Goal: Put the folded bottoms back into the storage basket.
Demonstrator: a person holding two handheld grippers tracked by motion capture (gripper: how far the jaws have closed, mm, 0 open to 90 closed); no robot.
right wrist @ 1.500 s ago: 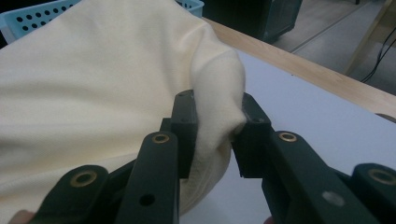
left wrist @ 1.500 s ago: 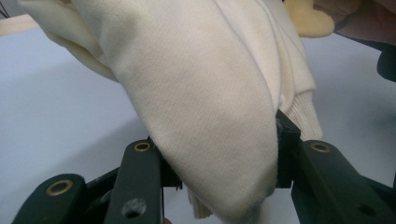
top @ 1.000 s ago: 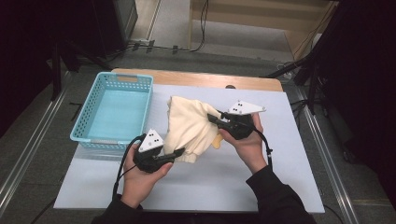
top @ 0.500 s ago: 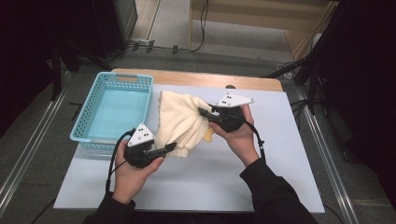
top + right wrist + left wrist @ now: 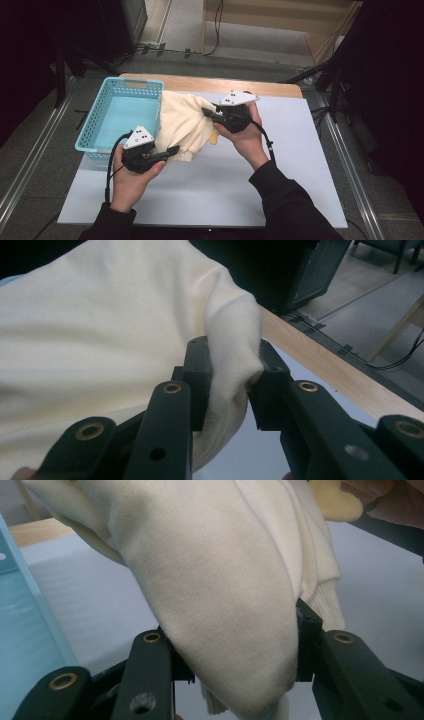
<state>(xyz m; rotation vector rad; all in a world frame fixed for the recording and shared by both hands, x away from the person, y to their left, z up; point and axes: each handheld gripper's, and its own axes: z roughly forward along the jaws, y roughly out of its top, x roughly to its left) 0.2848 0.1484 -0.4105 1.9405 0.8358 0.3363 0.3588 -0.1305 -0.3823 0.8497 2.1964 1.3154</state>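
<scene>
A cream knitted garment (image 5: 182, 125) hangs bunched between both grippers, lifted off the white table mat (image 5: 300, 165) beside a light blue basket (image 5: 107, 107). My left gripper (image 5: 172, 150) is shut on the garment's lower fold (image 5: 235, 630), near the basket's front corner. My right gripper (image 5: 206, 113) is shut on an upper fold of the cloth (image 5: 230, 375) at its far right side. In the left gripper view a ribbed cuff (image 5: 327, 605) hangs behind the right jaw.
The basket's wall (image 5: 20, 625) stands close on the left in the left gripper view. A wooden table edge (image 5: 240, 86) runs along the back (image 5: 330, 370). Metal rails (image 5: 350, 165) flank the table. The mat's front and right parts are bare.
Both hands have carried the garment leftward and a little upward, toward the blue basket. The cloth now overlaps the basket's right rim.
</scene>
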